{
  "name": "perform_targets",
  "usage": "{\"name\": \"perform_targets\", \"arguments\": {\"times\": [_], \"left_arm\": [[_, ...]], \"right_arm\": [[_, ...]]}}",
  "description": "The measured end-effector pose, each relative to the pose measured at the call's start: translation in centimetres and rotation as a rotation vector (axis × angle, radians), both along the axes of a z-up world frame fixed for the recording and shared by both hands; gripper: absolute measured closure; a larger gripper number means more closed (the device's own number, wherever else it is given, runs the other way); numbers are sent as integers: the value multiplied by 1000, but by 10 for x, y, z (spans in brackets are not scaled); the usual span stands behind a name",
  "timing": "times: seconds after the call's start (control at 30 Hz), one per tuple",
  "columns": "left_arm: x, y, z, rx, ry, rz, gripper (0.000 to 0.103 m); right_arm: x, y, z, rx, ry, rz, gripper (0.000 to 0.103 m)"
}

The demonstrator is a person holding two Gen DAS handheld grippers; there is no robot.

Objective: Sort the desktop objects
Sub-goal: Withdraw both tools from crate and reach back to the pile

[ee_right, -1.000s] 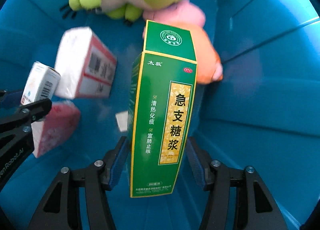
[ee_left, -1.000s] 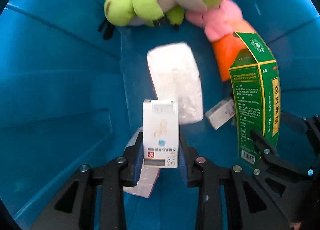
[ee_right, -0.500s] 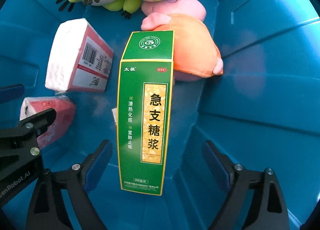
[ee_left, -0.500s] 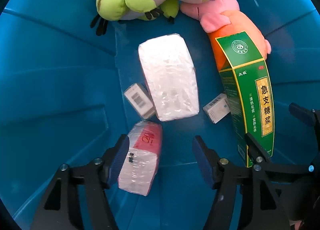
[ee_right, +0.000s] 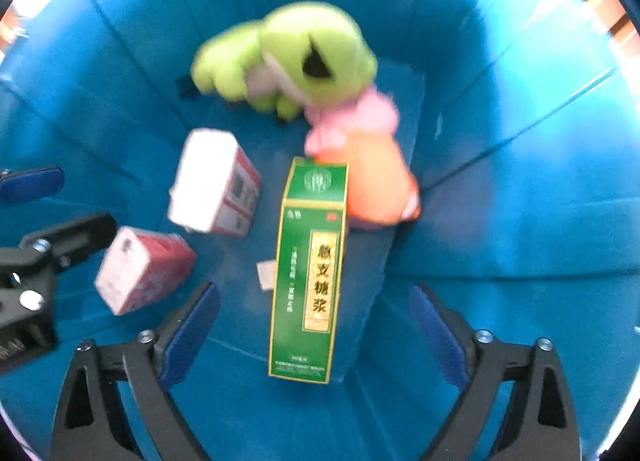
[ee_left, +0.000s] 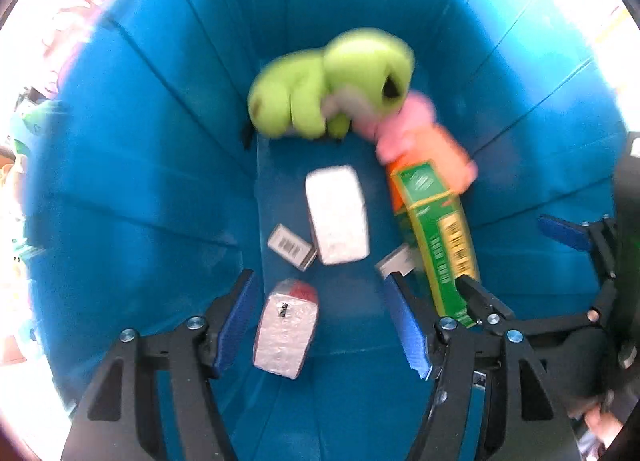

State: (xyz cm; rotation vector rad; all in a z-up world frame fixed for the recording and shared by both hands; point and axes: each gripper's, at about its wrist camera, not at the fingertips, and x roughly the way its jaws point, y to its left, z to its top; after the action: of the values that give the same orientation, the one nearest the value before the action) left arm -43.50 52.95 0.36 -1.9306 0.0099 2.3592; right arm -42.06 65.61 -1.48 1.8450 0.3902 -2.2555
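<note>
Both grippers hang open and empty above a deep blue bin, also in the right wrist view. My left gripper is above a pink tissue pack. My right gripper is above a tall green medicine box that leans on an orange-pink plush. The green box also shows in the left wrist view. A small white box with a barcode lies on the bin floor beside a white tissue pack.
A green frog plush lies at the far end of the bin, also in the right wrist view. Another small white box lies beside the green box. The right gripper shows at the left view's right edge.
Both grippers let go: the small white box dropped from the left, the green box from the right. Both grippers have since risen, and the bin rim has come into view.
</note>
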Motion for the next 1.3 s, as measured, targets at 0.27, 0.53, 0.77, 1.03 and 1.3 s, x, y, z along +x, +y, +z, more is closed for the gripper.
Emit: {"name": "perform_targets", "arguments": {"times": [0.27,0.53,0.77,1.03,1.3], "left_arm": [[51,-53,90,58,356,51,38],[139,-155,127,-12,736,270,38],[200,-268,102,-104,758,475,38],[244,-395,39,-132,729,567,38],[230,-481,-75,-113,530,505,38]], "right_arm": [[24,-12,83,-160,342,18,1],[69,-88,124,-361,508,157,1],[105,-175,127,-540,568,301,1],[141,-285,114,-635,657,356,0],[103,-392,-2,-475,407,191,0]]}}
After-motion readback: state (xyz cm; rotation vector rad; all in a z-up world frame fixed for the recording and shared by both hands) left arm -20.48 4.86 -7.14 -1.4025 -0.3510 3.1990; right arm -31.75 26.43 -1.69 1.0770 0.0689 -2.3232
